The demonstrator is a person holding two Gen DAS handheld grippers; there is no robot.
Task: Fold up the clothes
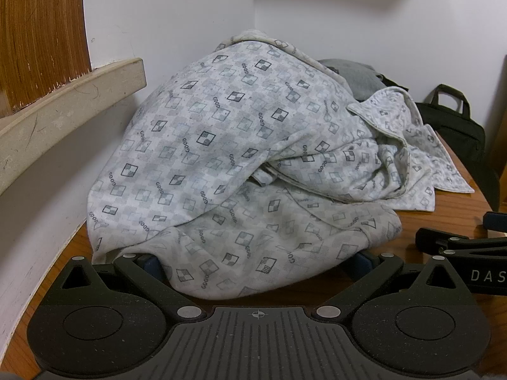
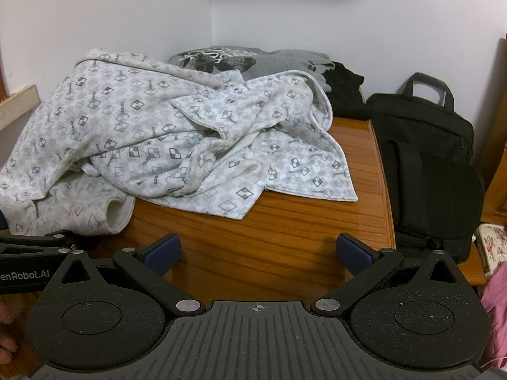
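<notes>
A crumpled white garment with a grey checker print (image 1: 228, 158) is heaped on the wooden table (image 1: 450, 204), against the corner of the walls. My left gripper (image 1: 258, 264) is open wide at the heap's near hem. The cloth drapes between its blue pads (image 1: 151, 266) and partly covers them. In the right wrist view the same garment (image 2: 152, 139) spreads across the left half of the table (image 2: 285, 231). My right gripper (image 2: 258, 251) is open over bare wood in front of it, with nothing between its fingers. Its side also shows at the left wrist view's right edge.
Behind the heap lie a grey printed shirt (image 2: 221, 58) and a black garment (image 2: 345, 91). A black bag (image 2: 421, 145) stands off the table's right edge. A beige ledge (image 1: 73, 95) runs along the left wall. Floral and pink cloth (image 2: 494, 272) sit at the far right.
</notes>
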